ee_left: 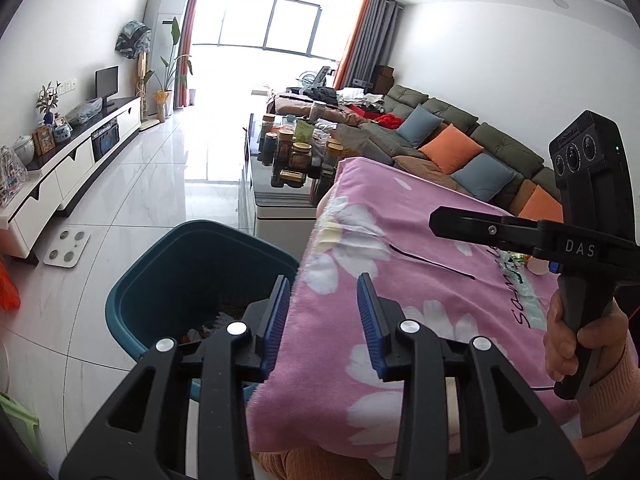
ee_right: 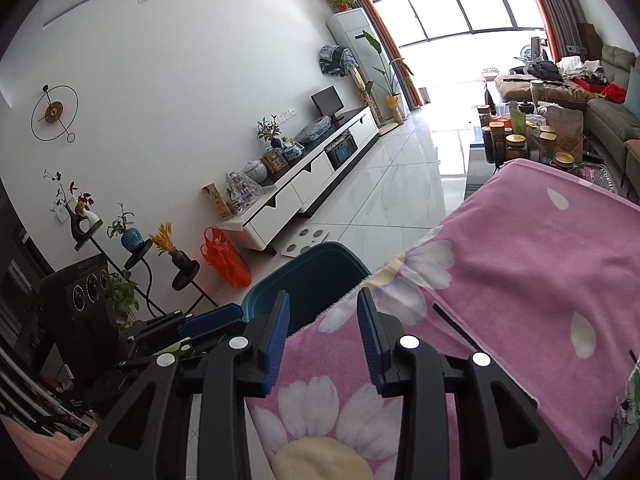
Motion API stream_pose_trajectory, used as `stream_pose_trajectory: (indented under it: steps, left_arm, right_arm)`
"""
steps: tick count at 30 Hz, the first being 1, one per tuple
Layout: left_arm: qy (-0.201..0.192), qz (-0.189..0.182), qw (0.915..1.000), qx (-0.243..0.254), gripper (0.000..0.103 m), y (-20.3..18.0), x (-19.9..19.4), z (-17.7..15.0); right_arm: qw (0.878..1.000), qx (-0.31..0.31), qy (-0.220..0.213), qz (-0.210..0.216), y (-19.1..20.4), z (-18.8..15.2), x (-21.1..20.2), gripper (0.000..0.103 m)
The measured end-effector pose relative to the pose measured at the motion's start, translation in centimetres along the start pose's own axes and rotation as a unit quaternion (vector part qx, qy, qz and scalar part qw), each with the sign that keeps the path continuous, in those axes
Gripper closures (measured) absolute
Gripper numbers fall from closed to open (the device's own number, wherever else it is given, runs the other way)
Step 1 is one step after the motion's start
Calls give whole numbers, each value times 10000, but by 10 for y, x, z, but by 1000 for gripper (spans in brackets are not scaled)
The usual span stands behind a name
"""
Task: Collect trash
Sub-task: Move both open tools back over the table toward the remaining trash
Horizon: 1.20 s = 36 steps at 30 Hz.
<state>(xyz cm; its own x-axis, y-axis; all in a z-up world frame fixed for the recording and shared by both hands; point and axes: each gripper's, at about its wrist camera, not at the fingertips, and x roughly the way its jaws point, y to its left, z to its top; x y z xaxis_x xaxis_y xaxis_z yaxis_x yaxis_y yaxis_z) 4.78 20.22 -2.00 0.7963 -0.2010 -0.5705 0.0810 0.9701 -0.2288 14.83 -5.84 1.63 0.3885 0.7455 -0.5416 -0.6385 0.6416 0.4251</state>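
Now both tools hang above the edge of a worktop covered with a pink flowered cloth, just beside a teal trash bin that stands on the white tiled floor. The left tool has its blue-padded fingers spread, with nothing between them; its left finger sits over the bin's opening and its right finger over the cloth. The right tool is likewise spread and empty, straddling the cloth's edge with the bin's rim showing beyond it. In the left wrist view, a hand in a pink sleeve grips the right tool's handle over the cloth. Inside the bin lies some dark and pale rubbish, probably scraps, though the tool hides most of it. An orange plastic bag sits on the floor near a white TV cabinet.
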Motion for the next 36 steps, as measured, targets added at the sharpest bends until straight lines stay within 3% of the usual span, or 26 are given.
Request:
stream_pose_trajectory:
  steps: [10,20,36]
  left_arm:
    - [190,-689,9967,385,63,-76,14,-11]
    - [560,-1241,9869,864,63,-141,45,-19]
    - [977,-1647,9741,1202,60,-210,99,-9]
  right_arm:
    - [9959,188,-504,-729,-38,-35,-83,64]
    - [9823,775,-785,-1512,-91,-79,-150,63]
    - [9533,1495,-1088,-2387,-148,-121,-217,63]
